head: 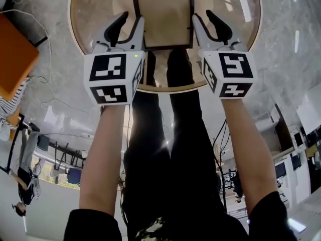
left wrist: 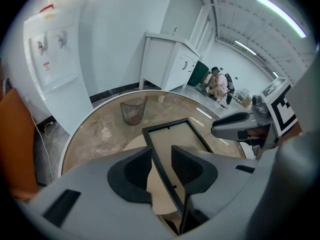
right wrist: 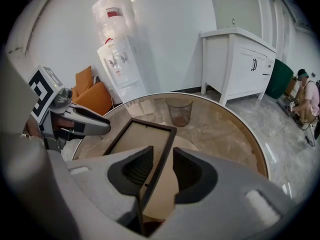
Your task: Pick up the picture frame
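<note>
On the round table (head: 150,88), the picture frame (head: 163,16) is laid lengthwise away from the person; its side rails are straddled by the left gripper (head: 132,20) and right gripper (head: 203,16); both jaw pairs stand parted, unclamped.

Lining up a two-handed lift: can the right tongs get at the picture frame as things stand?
Likely yes: the right tongs straddle the right rail of the picture frame, jaws apart, with nothing else between them.
</note>
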Tool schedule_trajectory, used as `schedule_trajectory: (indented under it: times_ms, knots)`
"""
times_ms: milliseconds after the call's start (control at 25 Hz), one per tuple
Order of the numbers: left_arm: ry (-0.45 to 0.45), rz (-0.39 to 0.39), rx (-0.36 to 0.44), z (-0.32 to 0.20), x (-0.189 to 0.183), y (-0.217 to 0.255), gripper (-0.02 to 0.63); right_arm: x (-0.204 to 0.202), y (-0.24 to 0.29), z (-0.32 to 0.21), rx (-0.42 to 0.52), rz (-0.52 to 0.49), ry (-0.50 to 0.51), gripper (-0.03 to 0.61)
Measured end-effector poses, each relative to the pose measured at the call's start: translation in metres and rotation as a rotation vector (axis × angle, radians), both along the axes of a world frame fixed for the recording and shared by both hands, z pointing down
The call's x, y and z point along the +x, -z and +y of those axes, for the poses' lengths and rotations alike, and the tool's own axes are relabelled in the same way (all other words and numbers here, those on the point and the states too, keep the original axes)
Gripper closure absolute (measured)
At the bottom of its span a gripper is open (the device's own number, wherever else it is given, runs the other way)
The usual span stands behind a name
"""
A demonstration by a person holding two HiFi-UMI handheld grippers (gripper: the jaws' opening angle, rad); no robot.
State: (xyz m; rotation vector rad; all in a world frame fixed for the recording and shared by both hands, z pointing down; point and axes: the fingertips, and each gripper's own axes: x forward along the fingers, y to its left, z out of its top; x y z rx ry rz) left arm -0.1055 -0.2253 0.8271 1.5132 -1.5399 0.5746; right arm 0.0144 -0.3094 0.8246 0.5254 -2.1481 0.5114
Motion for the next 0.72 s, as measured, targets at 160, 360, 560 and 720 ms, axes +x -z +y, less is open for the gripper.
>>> schedule_trajectory:
  times_ms: [160,360,560,720]
  knots:
    - [0.010,0.010,-0.024,0.002,0.001,-0.016,0.477,-0.001,-0.018,0.006,-0.034,0.020,-0.005,0.456]
    - [0.023,0.021,-0.036,0.004,0.002,-0.029,0.477,-0.003,-0.033,0.008,-0.059,0.025,-0.021,0.456]
    - [0.029,0.050,-0.057,0.010,0.011,-0.042,0.477,-0.001,-0.043,0.013,-0.095,0.030,-0.050,0.457]
    - [0.040,0.062,-0.074,0.012,0.010,-0.050,0.477,-0.001,-0.048,0.014,-0.108,0.032,-0.049,0.458]
